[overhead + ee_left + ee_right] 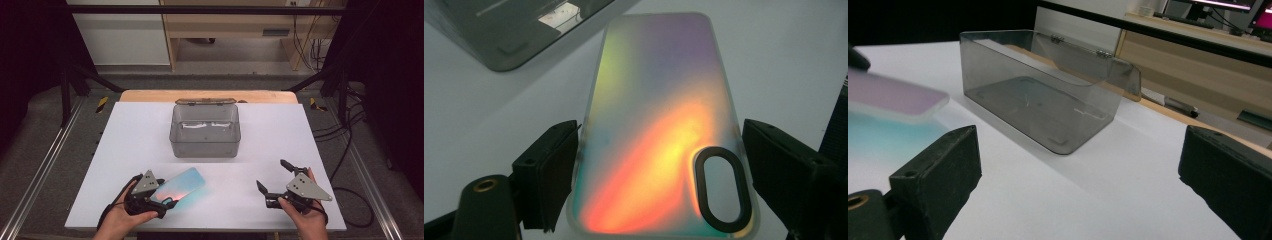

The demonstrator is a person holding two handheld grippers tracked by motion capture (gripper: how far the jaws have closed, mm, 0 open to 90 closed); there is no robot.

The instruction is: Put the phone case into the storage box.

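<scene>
The bench [280,130] carried one clear grey box [205,131], lid [205,102] swung back behind it, and I took that box as my landmark for everything else. On my side of the box and to its left, I had one iridescent phone case [181,184] gripped across its width in my left tool [167,202]; the left gripper view showed its pads pressed on the two long edges near the camera cutout [720,189], the case [659,125] pointing toward the box [514,30]. My right tool [272,181] hung on my side of the box and to its right, its jaws spread wide with nothing between them. As I judged it, the step in hand was carrying the case over the near wall and setting it down inside. To do that well I needed to keep the pinch square on the edges, since a thin slick shell could twist or pop out under a skewed squeeze; lift until the far end cleared the near wall; keep it level; lower it flat onto the floor of the box; and only then let go. The right tool could steady the box [1048,100] if it slid. Counted: one bench, one box, one lid, one case, one cutout, two tools.
</scene>
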